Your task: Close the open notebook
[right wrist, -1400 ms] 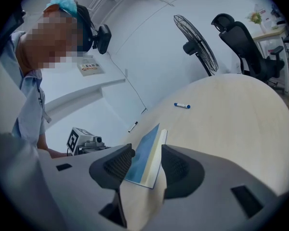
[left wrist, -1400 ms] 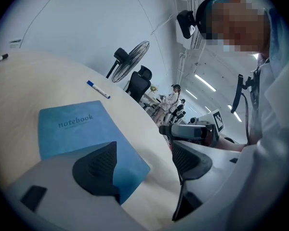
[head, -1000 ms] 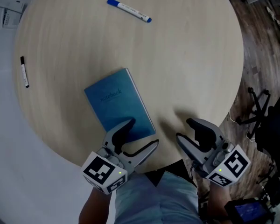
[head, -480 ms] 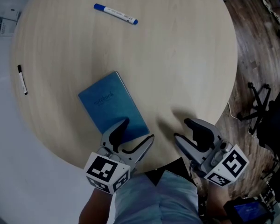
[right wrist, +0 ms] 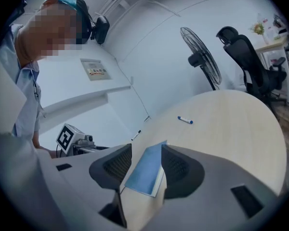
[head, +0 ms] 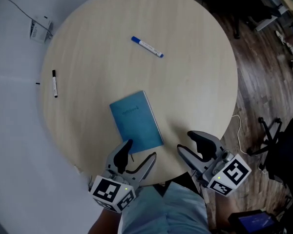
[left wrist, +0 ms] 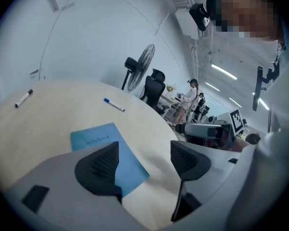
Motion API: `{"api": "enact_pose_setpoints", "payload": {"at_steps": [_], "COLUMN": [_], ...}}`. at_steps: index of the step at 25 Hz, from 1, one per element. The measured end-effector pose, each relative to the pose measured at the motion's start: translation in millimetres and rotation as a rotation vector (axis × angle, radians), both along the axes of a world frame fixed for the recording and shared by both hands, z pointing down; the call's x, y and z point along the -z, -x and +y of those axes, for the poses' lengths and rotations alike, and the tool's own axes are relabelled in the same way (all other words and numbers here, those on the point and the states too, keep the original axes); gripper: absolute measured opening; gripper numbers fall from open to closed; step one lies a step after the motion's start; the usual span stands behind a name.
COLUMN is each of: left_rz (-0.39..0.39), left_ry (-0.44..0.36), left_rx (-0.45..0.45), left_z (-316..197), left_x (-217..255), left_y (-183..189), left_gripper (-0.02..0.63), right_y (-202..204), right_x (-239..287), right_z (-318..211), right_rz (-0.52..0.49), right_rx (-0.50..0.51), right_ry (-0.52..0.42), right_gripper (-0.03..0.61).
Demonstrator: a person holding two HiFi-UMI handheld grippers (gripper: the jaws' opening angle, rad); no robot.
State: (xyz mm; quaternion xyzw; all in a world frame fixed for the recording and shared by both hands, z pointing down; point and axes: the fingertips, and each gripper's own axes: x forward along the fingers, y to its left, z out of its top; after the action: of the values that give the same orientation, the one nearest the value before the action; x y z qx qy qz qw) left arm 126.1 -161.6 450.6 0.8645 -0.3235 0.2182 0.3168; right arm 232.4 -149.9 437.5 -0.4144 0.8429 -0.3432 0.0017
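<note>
Backed left hand-held gripper (head: 140, 149) off closed blue notebook (head: 136, 122), centre frame on table (head: 185, 57); holding it and right hand-held gripper (head: 185, 142) spread wide, empty.

An office: a round pale desk (head: 195, 72) bearing marker pens (head: 147, 47), black swivel chairs (right wrist: 244, 61), a standing fan (right wrist: 201, 56), strip lights (left wrist: 223, 71) overhead, and a wood-plank floor (head: 263, 82)

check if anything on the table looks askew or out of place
Nothing spilled or damaged. The blue notebook lies closed and flat, just angled on the table. The black marker rests close to the rim at the head view's left and could perhaps roll off.
</note>
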Motion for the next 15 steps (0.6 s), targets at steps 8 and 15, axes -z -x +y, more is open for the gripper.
{"api": "enact_pose_setpoints", "payload": {"at_steps": [8, 15], "left_rz": [0.008, 0.001], "left_ry": [-0.39, -0.622], "left_rx": [0.386, 0.559], "left_z": [-4, 14], "left_x": [150, 229], "left_y": [95, 155], "left_gripper": [0.155, 0.034], "right_y": [50, 99], "right_x": [123, 188], "right_z": [-11, -2], "right_rz": [0.095, 0.192], "right_rx": [0.088, 0.066], "right_ry": [-0.26, -0.442], "right_gripper": [0.199, 0.194]}}
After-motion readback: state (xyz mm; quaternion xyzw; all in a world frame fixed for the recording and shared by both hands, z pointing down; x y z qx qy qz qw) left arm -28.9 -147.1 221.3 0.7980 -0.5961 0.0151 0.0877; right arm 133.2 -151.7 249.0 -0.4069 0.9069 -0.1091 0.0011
